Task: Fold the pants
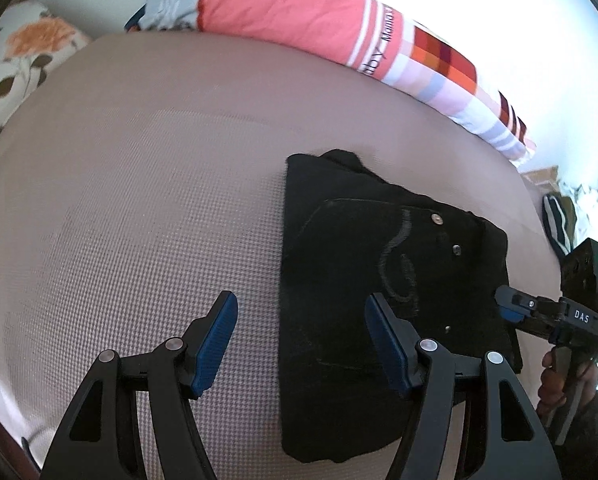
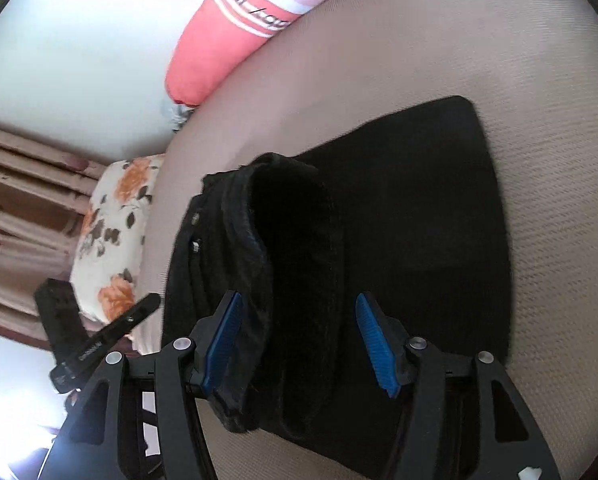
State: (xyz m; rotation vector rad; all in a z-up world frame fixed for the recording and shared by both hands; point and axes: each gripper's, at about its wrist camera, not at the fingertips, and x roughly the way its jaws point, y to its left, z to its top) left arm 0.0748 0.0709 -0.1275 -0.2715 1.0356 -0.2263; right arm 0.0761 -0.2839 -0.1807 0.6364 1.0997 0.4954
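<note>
Black pants lying folded on the tan bed, both claws spread.

I am hovering the left gripper [image 1: 301, 334] with its fingers apart at the pants' [image 1: 383, 292] left edge, lower centre of the frame. I am holding the right gripper [image 2: 299, 334] spread wide over a raised fold of the pants [image 2: 399, 216], gripping nothing. A pink pillow [image 1: 283, 10] is lying along the bed's [image 1: 139, 184] far edge.

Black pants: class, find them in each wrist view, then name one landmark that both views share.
Left wrist view: black pants lie folded right of centre, under the right-hand blue pad.
Right wrist view: black pants fill the centre, a thick folded edge at their left.
Shared landmark: the pink striped pillow.
</note>
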